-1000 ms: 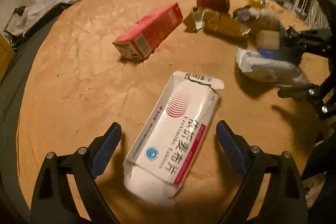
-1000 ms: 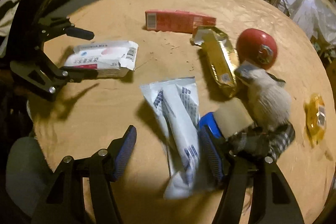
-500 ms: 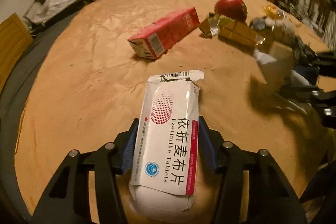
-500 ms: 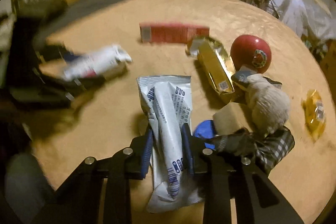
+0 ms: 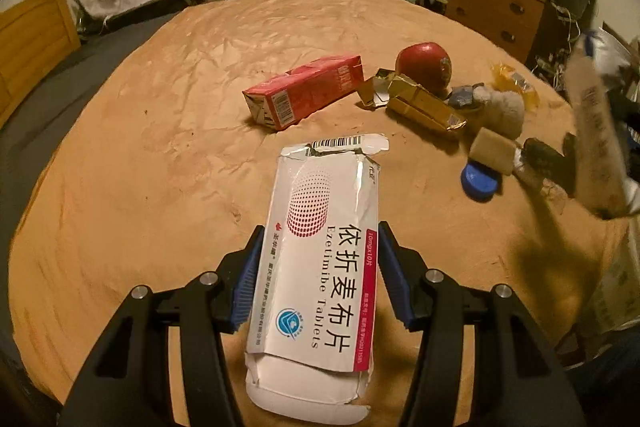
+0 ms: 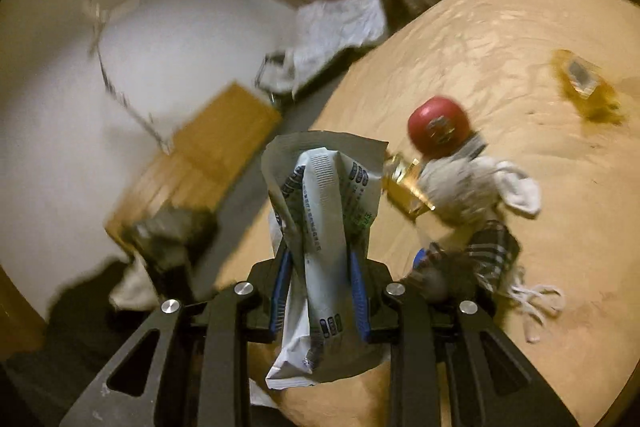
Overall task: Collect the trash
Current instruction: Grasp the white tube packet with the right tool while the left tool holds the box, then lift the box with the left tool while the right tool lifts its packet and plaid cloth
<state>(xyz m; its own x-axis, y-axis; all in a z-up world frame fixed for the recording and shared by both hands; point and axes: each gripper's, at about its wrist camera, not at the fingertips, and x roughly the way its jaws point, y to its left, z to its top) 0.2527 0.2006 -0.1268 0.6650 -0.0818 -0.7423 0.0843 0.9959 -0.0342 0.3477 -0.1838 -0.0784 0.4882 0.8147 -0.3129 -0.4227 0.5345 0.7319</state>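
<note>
Left wrist view shows the left tool [image 5: 318, 279] clamping a torn tablet box [image 5: 324, 259], the right tool [image 6: 320, 291] gripping a white wrapper [image 6: 324, 227]; both grips should hold firm until disposal.

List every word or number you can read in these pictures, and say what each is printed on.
"Ezetimibe Tablets": white box.
"依折麦布片": same box, large black characters.
Barcode digits and small red-strip print on that box: too small.
Red carton: print too small.
White packet: print blurred.
</note>
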